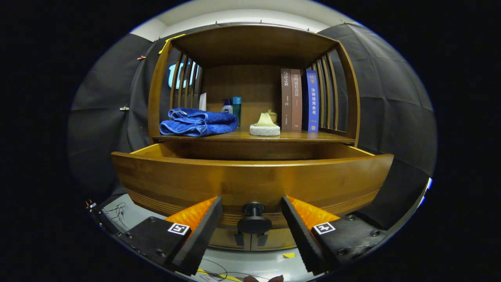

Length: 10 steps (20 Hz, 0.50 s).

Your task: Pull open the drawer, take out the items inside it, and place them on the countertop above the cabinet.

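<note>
One drawer (250, 176) pulled open, curved wooden front | gripper (252, 223) spread wide, straddling knob (254, 219) untouched

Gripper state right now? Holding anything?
Gripper: open, holding nothing; fingers straddle the drawer knob without touching it, drawer pulled out.

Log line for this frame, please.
drawer: pulled open | knob: between tongs, untouched | tongs: open | contents: hidden behind front | shelf above: towel, books

Wooden drawer (250, 180) pulled open beneath countertop (254, 137), dark knob (254, 209) forward.
</note>
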{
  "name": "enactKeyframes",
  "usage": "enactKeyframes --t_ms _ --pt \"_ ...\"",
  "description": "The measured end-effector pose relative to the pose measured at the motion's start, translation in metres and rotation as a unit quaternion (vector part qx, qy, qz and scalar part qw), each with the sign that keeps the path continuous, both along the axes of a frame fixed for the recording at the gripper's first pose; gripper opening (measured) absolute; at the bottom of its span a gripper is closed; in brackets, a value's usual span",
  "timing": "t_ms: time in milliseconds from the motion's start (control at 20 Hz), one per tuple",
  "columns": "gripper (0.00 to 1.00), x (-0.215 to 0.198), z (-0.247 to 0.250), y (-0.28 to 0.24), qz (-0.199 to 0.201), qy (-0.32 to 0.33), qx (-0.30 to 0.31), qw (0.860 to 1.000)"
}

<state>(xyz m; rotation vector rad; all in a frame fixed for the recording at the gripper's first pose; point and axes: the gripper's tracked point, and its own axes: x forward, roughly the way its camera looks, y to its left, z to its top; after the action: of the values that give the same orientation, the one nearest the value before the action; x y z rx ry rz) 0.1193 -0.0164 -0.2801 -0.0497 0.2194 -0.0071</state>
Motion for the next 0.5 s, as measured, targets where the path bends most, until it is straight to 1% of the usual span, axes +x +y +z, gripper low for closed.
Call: enactKeyframes --t_ms 500 --pt "0.99 0.068 -0.008 -0.002 -0.001 0.005 -0.013 1.000"
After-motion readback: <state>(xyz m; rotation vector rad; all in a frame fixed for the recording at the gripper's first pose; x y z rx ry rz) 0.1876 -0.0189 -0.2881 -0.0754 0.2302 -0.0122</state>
